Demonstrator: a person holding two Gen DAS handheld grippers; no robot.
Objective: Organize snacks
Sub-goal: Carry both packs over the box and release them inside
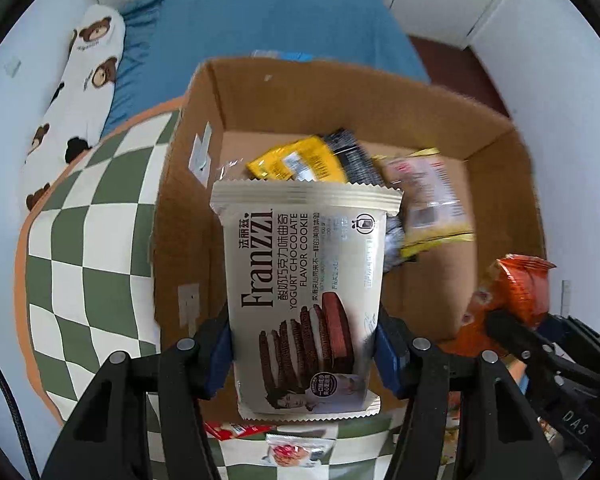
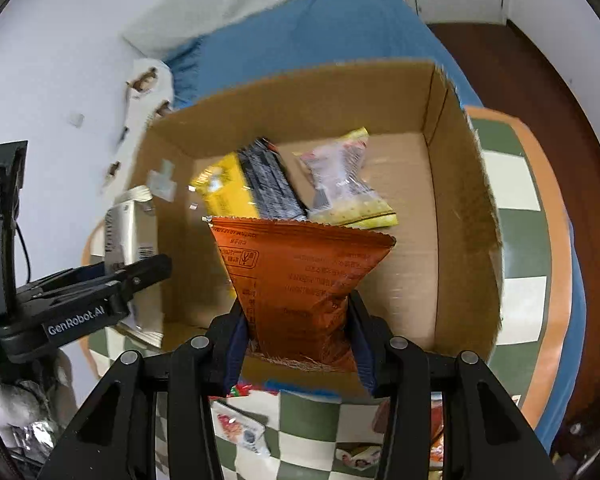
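My left gripper is shut on a cream Franzzi cookie packet, held upright over the near wall of an open cardboard box. My right gripper is shut on an orange snack bag, held over the same box. Inside the box lie a yellow packet, a black packet and a clear pink-and-yellow packet. The right gripper with the orange bag shows at the right of the left wrist view; the left gripper with the cookie packet shows at the left of the right wrist view.
The box sits on a green-and-white checked cloth with an orange border. Several loose snack packets lie on the cloth in front of the box. A bear-print pillow and blue bedding lie behind.
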